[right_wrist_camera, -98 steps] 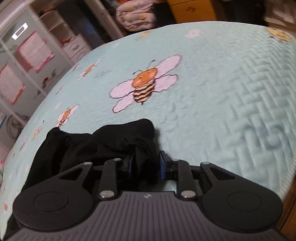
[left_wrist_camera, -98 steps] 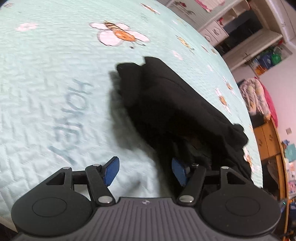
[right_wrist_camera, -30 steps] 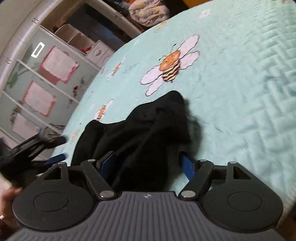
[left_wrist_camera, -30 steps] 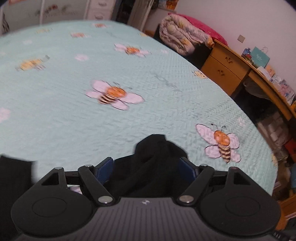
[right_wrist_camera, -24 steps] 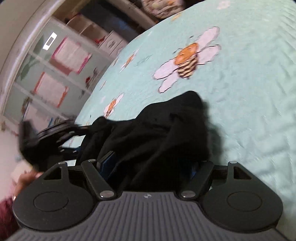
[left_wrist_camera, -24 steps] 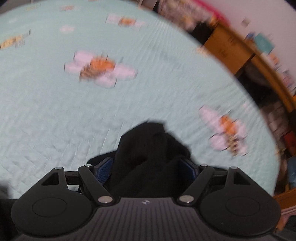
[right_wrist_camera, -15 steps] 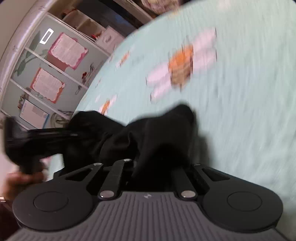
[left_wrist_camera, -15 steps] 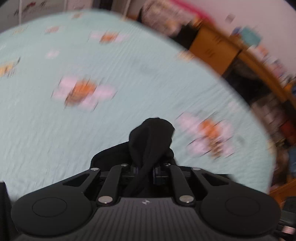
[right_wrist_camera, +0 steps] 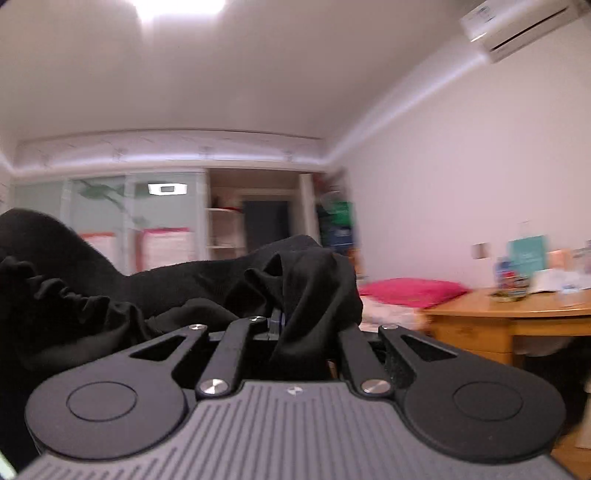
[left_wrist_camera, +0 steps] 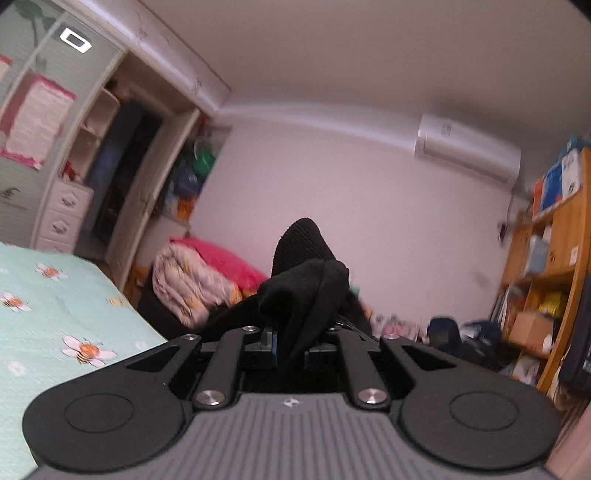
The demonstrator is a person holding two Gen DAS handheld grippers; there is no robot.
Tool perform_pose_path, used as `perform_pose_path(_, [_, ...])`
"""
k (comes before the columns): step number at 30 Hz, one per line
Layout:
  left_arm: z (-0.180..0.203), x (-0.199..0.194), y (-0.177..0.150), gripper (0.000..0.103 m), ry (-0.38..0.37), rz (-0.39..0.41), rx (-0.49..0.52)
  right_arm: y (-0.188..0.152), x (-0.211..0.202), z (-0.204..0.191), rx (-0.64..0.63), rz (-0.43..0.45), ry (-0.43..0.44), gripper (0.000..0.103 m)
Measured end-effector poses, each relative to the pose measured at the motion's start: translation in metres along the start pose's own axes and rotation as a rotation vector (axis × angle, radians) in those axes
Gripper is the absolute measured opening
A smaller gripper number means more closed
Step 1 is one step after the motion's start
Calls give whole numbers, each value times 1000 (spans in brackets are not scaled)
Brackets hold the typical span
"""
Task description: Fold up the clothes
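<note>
Two corners of the black garment [right_wrist_camera: 207, 280] hang high above the bed [left_wrist_camera: 55, 317]; the left gripper [left_wrist_camera: 290, 350] and right gripper [right_wrist_camera: 295, 332] each pinch one. Better to spread them apart, level, before lowering.

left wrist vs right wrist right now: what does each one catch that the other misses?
Left wrist only: the bee-print bedspread, the white drawer unit and the wooden bookshelf.
Right wrist only: the ceiling light, the wooden desk with a teal bag on it, and the black garment stretching away to the left.
Both: a gripper, left and right, shut on black fabric, plus the air conditioner, the pink bedding and the open wardrobe.
</note>
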State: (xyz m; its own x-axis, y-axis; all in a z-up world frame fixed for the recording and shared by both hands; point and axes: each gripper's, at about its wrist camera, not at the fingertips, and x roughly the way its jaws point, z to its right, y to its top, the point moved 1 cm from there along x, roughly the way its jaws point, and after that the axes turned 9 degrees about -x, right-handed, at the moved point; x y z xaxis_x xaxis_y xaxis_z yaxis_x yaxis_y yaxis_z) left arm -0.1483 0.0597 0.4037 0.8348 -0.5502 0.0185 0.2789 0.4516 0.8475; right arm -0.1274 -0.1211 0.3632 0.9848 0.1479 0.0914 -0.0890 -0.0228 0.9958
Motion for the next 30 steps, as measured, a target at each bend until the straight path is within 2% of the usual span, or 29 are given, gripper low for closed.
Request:
perform_pose_path(3, [-28, -45, -2, 10, 72, 31, -28, -10, 19, -30, 48, -63, 166, 6])
perform_pose_path(6, [-76, -98, -18, 10, 204, 60, -95, -38, 43, -71, 88, -163, 367, 7])
perform_pose_path(11, [-136, -208, -46, 10, 454, 155, -175, -91, 71, -198, 17, -318, 674, 7])
perform_pose_path(17, [-172, -332, -76, 10, 711, 297, -239, -138, 48, -364, -119, -408, 938, 7])
perform_pose_path(20, [-191, -380, -90, 10, 831, 338, -268, -159, 29, -428, -165, -450, 1027, 7])
perform_pose_path(23, [-214, -408, -109, 11, 925, 308, -323, -186, 22, -474, -194, -520, 1068, 9])
perform_pose_path(25, [-235, -418, -128, 11, 982, 269, -397, -206, 15, -498, -239, -585, 1072, 14])
perform_pose_path(27, [-252, -425, -149, 11, 1024, 225, -466, -227, 8, -508, -266, -693, 1084, 22])
perform_pose_path(29, [-264, -434, -167, 11, 1041, 194, -542, -241, 4, -502, -262, -798, 1075, 23])
perform_pose_path(30, [-266, -441, -176, 10, 1041, 187, -572, -244, 1, -487, -230, -813, 1068, 23])
